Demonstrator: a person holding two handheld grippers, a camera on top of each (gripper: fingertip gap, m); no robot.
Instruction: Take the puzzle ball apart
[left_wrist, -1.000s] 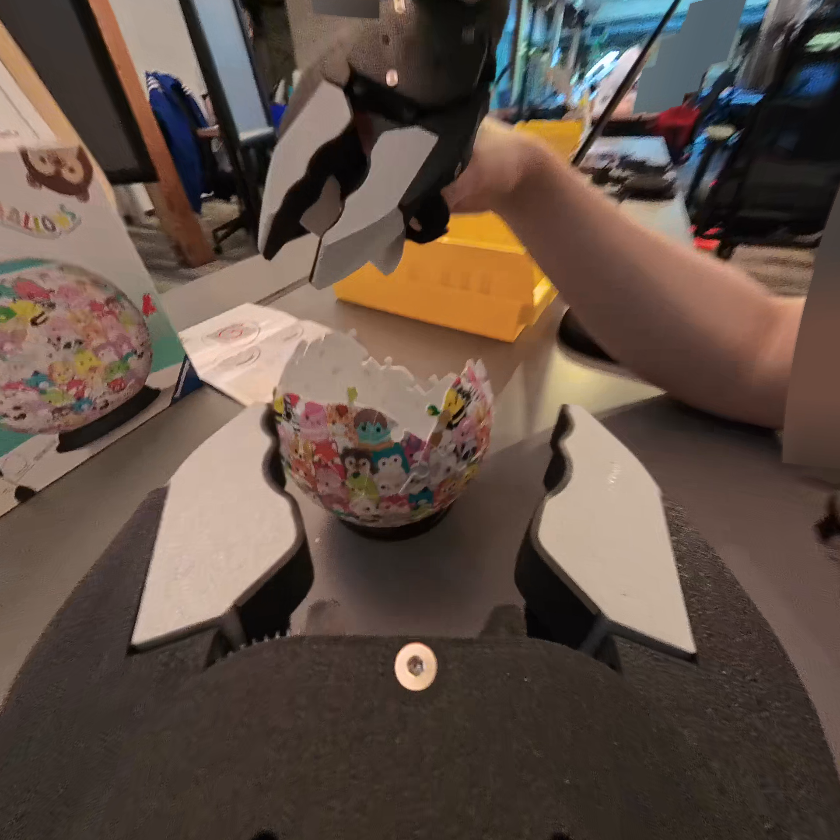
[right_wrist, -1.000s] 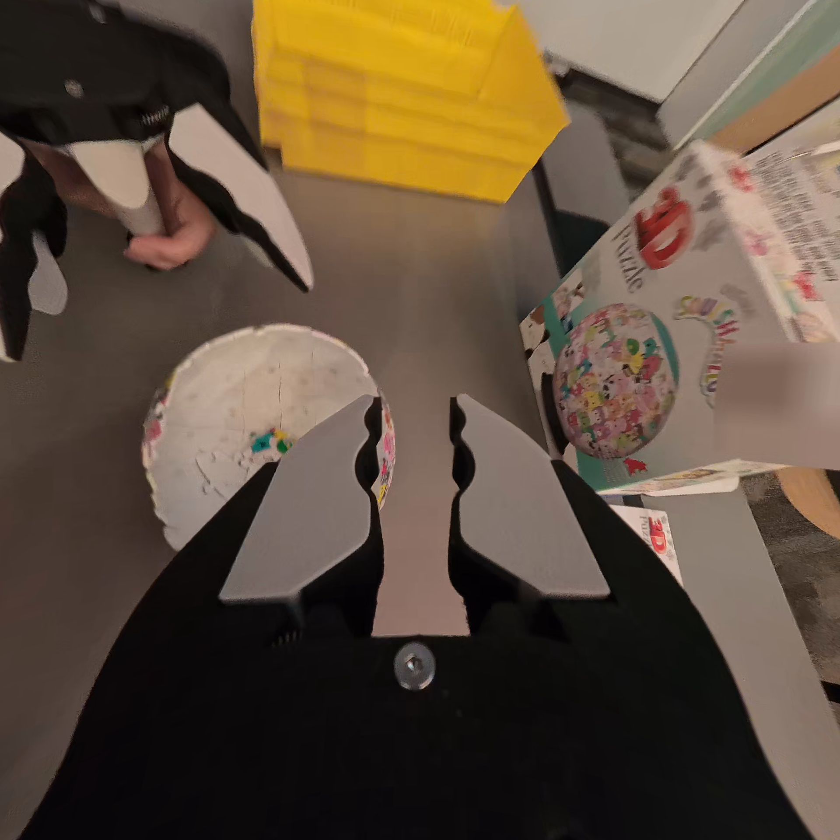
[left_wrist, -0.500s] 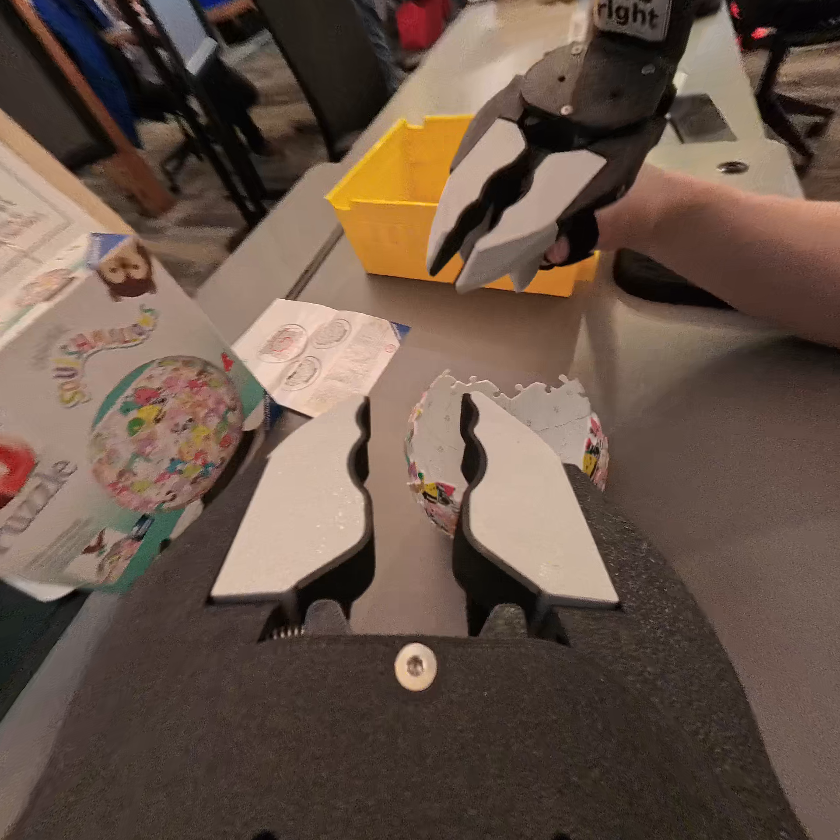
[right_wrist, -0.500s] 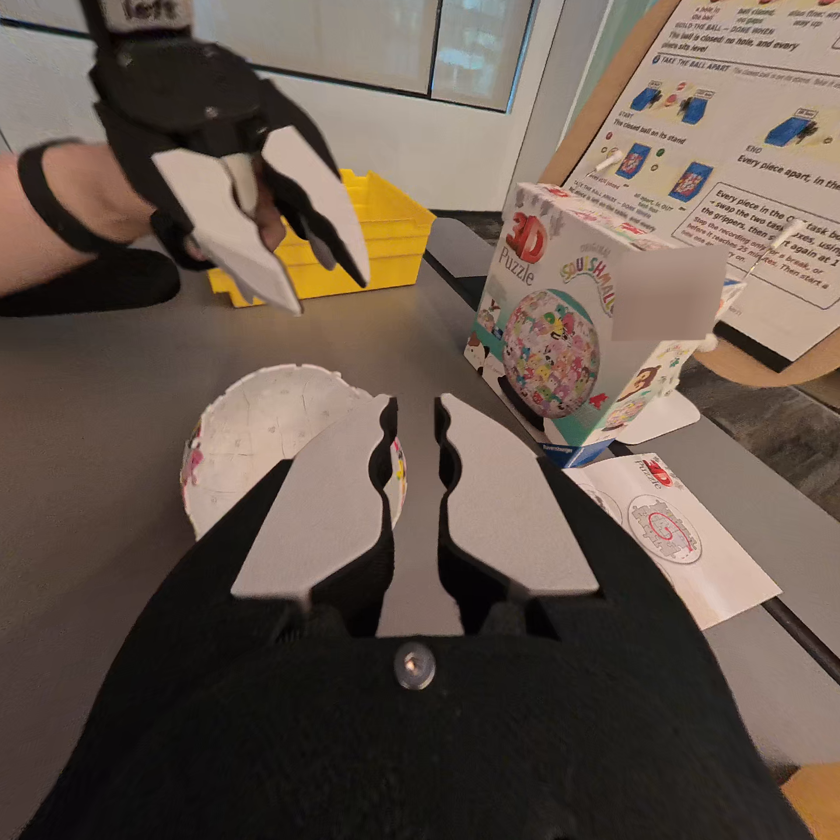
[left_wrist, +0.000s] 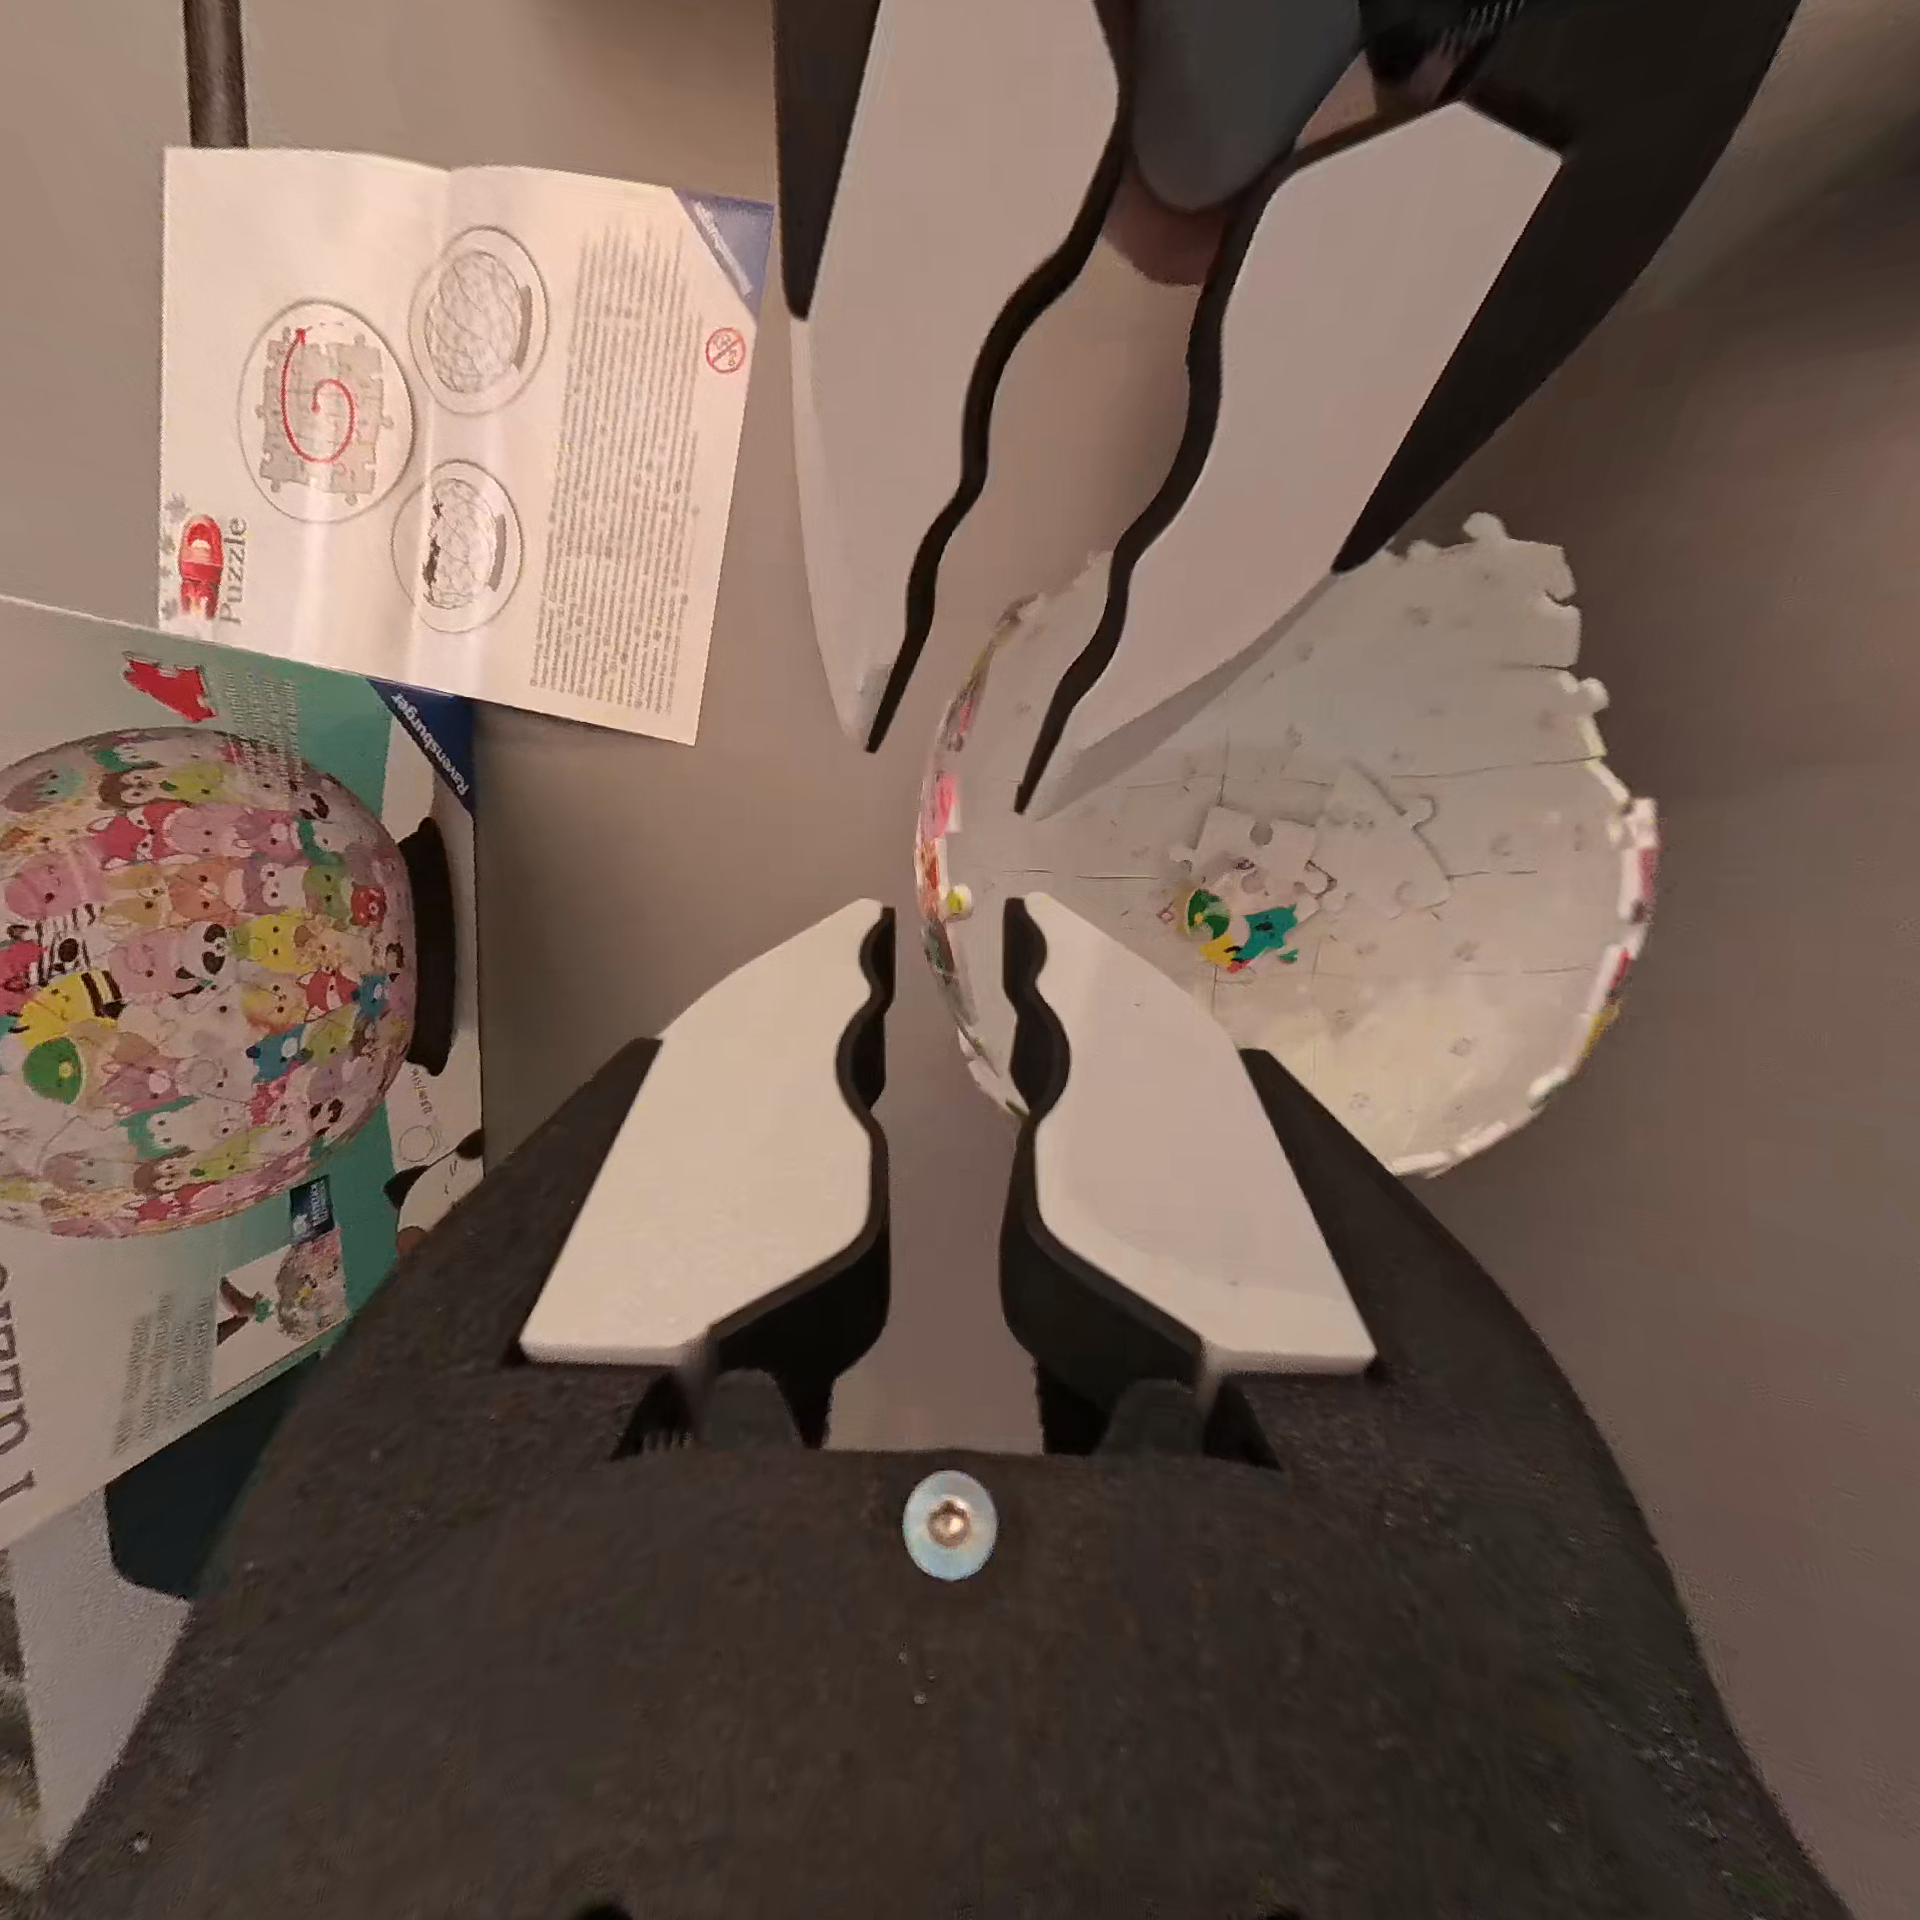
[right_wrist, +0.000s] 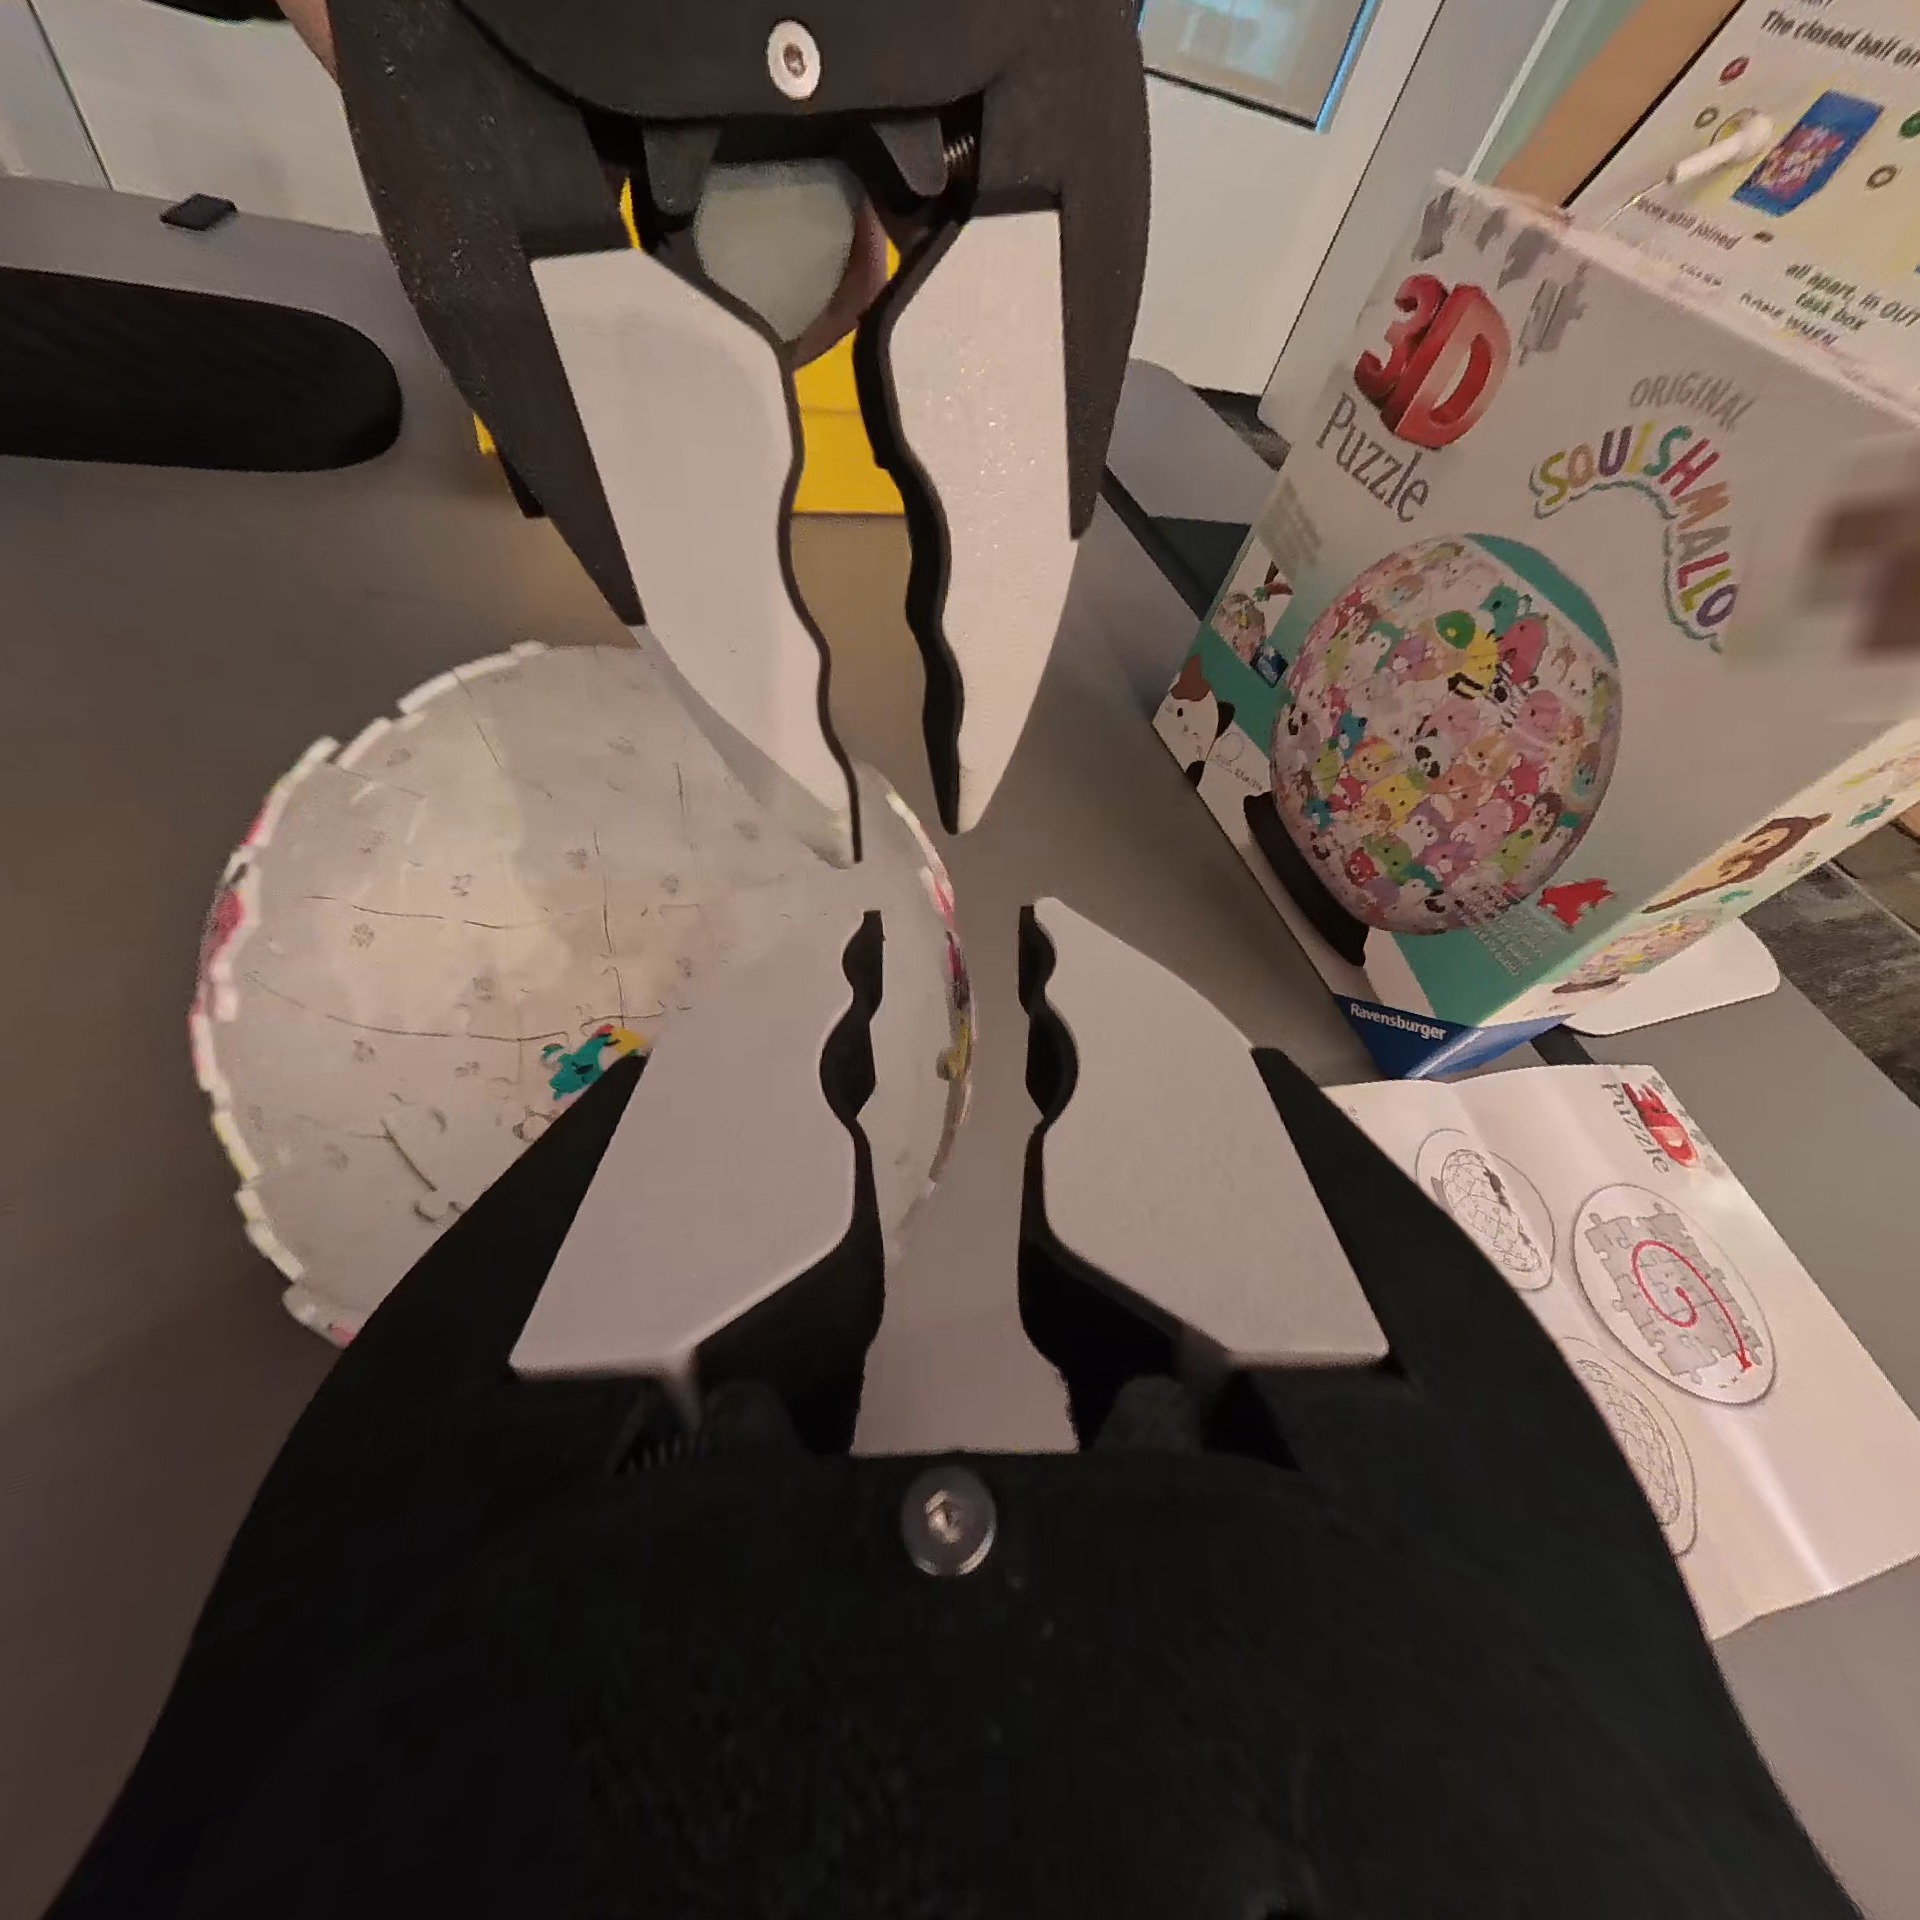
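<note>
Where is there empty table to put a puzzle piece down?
The bare grey table beyond the half puzzle ball, on its side away from the box, up to the black pad. It's crowded on the box side: the left hand-held gripper and right hand-held gripper both straddle the ball's rim there, with the leaflet alongside.

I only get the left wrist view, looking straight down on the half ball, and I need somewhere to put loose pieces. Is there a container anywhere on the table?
Observer: Yes. In the right wrist view a yellow bin stands beyond the left gripper, mostly hidden behind it.
Operator: Anything else out that way?
Observer: A black padded object lies on the table, on the side of the bin away from the puzzle box.
Operator: And past the box?
Observer: A board of illustrated instructions stands behind it.
</note>
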